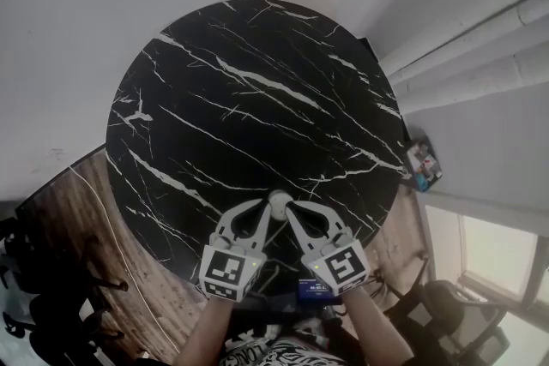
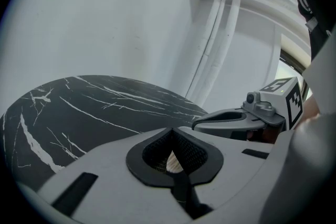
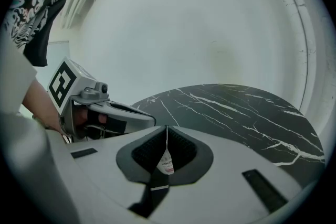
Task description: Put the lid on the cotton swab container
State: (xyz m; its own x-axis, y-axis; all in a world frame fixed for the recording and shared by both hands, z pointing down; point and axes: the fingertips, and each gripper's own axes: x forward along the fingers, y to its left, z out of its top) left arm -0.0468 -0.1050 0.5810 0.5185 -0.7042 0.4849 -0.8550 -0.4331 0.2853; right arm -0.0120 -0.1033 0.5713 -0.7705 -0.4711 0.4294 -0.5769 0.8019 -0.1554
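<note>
White labelled piece, likely lid [image 3: 166,162], pinched in your right gripper [image 3: 167,145]. Left gripper [image 2: 174,165] clamps pale cotton swab container [image 2: 173,160]. Both meet at table [image 1: 257,99] near edge. Level lid, centre over rim, press gently.

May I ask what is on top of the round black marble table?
Only a small white round container near the table edge, gripped by left claw and right claw; they hide its base.

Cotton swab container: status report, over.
Left gripper shut on cotton swab container. Right gripper shut on labelled piece, likely the lid. Seating unclear. Nothing else on table.
</note>
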